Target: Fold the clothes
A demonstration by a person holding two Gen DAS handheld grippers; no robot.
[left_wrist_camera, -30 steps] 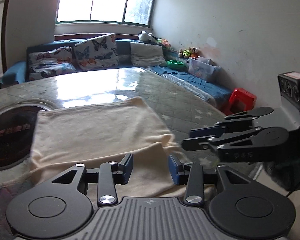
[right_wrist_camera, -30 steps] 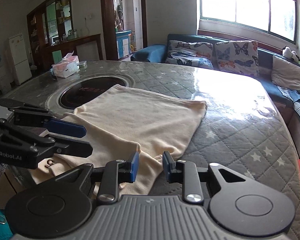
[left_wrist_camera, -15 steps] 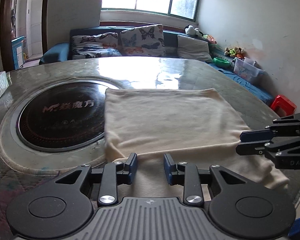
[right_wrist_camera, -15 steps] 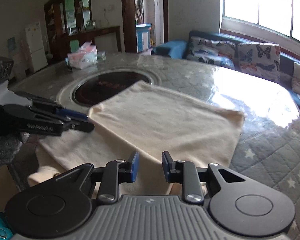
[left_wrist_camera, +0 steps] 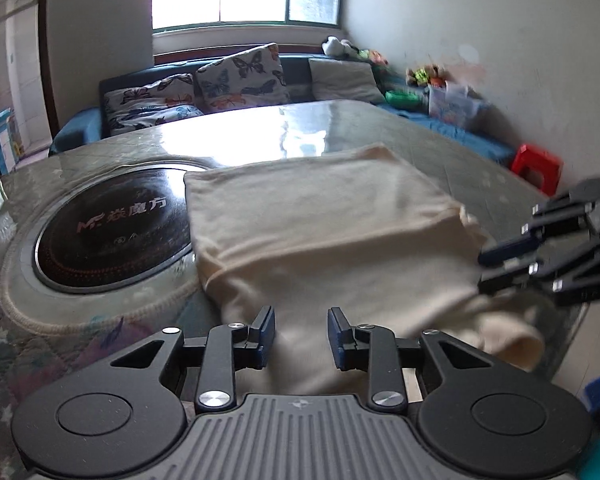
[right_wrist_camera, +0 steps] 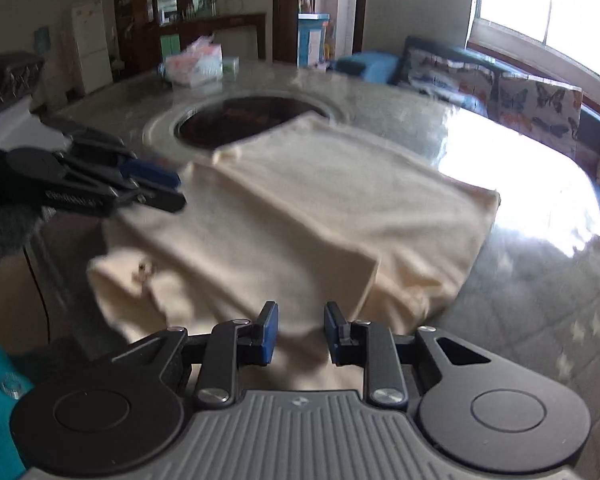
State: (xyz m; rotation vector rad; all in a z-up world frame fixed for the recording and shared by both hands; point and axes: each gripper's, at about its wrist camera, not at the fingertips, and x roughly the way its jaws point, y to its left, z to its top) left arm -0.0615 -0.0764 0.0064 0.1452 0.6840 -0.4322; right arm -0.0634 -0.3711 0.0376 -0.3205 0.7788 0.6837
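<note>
The cream-coloured soft knit garment [left_wrist_camera: 320, 232] lies spread ahead of both pairs of tongs on the round glass-topped table with a quilted star-patterned cover [right_wrist_camera: 540, 272]. It is the one piece of clothing in view. Its far part lies flat as a tidy rectangle, and a folded ridge crosses it from side to side, so I judge at least one fold is already laid. The near part is less settled: it droops over the table edge towards the tongs in loose bunches, with a rolled end [left_wrist_camera: 516, 340] hanging ahead and to the right of the left tongs, below the right tongs' tips. The same end shows in the right wrist view, with a small dark mark on it. What is left, as I read it, is to gather this hanging near edge and bring it up over the flat part, then square the stack.

The black round inset cooktop with printed lettering [left_wrist_camera: 112, 232] sits in the table ahead and to the left of the left tongs, its near-right edge covered by the garment's left side.

The left gripper [left_wrist_camera: 300, 338] has its blue pads narrowly apart with the cloth seen between and beyond them; I cannot tell whether they pinch it. The right gripper [right_wrist_camera: 297, 334] stands likewise, a narrow gap over the near cloth, grip unclear.
</note>
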